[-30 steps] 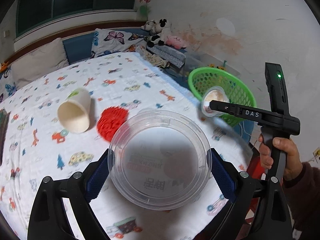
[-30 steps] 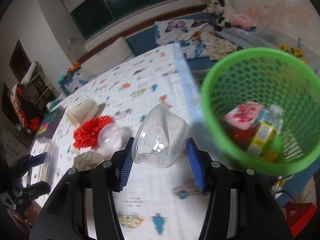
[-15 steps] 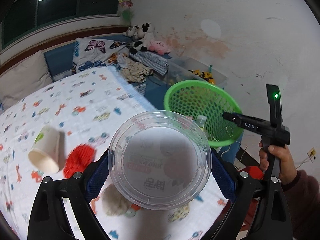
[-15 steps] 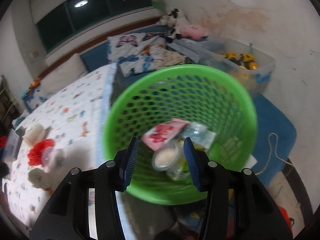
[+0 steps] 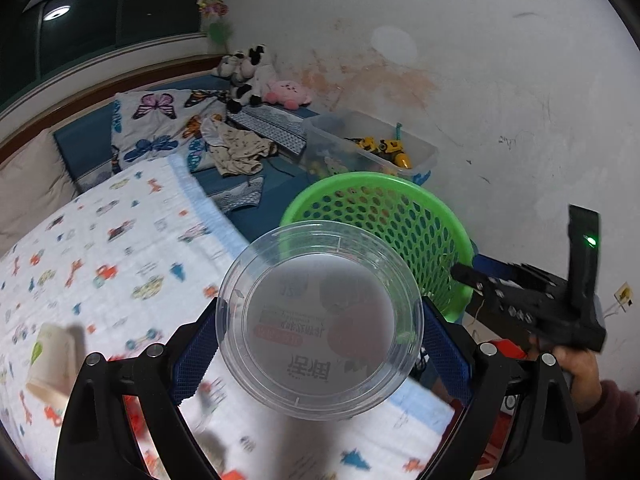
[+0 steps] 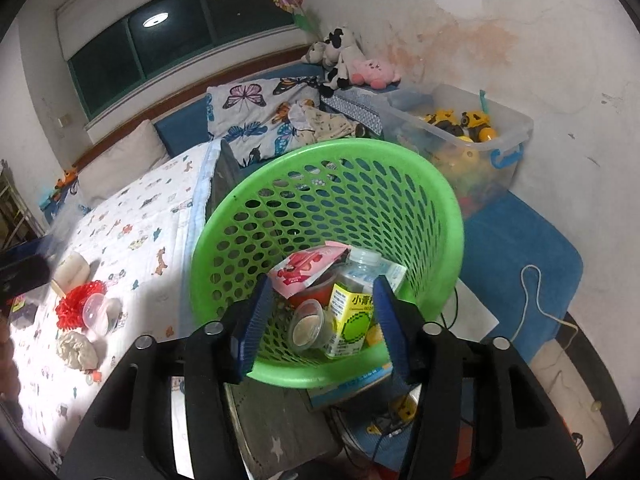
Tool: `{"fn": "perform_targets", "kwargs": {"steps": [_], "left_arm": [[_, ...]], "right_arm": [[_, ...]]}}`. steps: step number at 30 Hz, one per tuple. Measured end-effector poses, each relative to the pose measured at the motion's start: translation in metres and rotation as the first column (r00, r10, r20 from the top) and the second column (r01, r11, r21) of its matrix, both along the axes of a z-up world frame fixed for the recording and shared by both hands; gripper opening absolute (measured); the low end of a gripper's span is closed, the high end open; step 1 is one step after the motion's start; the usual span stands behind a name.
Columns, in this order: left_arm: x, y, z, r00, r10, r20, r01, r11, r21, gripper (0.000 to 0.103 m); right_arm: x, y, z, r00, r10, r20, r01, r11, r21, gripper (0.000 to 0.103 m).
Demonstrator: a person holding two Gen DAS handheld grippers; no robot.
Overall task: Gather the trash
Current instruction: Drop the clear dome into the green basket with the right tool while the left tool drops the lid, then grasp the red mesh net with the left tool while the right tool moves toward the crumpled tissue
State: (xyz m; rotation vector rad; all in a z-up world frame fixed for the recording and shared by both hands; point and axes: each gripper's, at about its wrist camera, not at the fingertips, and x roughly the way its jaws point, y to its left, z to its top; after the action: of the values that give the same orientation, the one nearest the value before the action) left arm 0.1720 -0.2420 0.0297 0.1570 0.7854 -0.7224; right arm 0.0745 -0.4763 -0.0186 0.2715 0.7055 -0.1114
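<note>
My left gripper (image 5: 320, 344) is shut on a large clear plastic bowl (image 5: 320, 320) and holds it in the air near the bed's edge, just short of the green mesh basket (image 5: 404, 216). My right gripper (image 6: 320, 320) is open and empty above the basket (image 6: 320, 184). Inside lie a small clear cup (image 6: 308, 326), a yellow-green carton (image 6: 352, 320), a pink wrapper (image 6: 304, 270) and a bottle (image 6: 362, 262). On the bed lie a paper cup (image 5: 50, 360), a red mesh ball (image 6: 78, 304), a small clear cup (image 6: 96, 310) and a crumpled tissue (image 6: 76, 350).
The bed with a printed sheet (image 5: 100, 248) fills the left. A clear bin of toys (image 6: 464, 132) stands behind the basket by the wall. A blue mat (image 6: 520, 248) and a white cable (image 6: 536, 300) lie on the floor. The right gripper's handle shows in the left wrist view (image 5: 560, 304).
The right gripper let go of the small clear cup, which now lies in the basket, and its jaws opened. The left gripper carried the bowl toward the basket.
</note>
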Motion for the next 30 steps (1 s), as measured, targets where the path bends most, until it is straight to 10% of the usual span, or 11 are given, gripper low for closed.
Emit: {"fn": "perform_targets", "kwargs": {"steps": [16, 30], "left_arm": [[0.03, -0.111, -0.038, 0.988, -0.091, -0.123, 0.097, 0.994, 0.043, 0.091], [0.013, -0.062, -0.031, 0.994, -0.05, -0.096, 0.048, 0.999, -0.023, 0.094]], "right_arm": [[-0.039, -0.015, -0.002, 0.999, -0.039, 0.011, 0.039, 0.999, 0.03, 0.076], [-0.045, 0.009, -0.005, 1.0, -0.001, 0.006, 0.0, 0.999, 0.035, 0.076]]}}
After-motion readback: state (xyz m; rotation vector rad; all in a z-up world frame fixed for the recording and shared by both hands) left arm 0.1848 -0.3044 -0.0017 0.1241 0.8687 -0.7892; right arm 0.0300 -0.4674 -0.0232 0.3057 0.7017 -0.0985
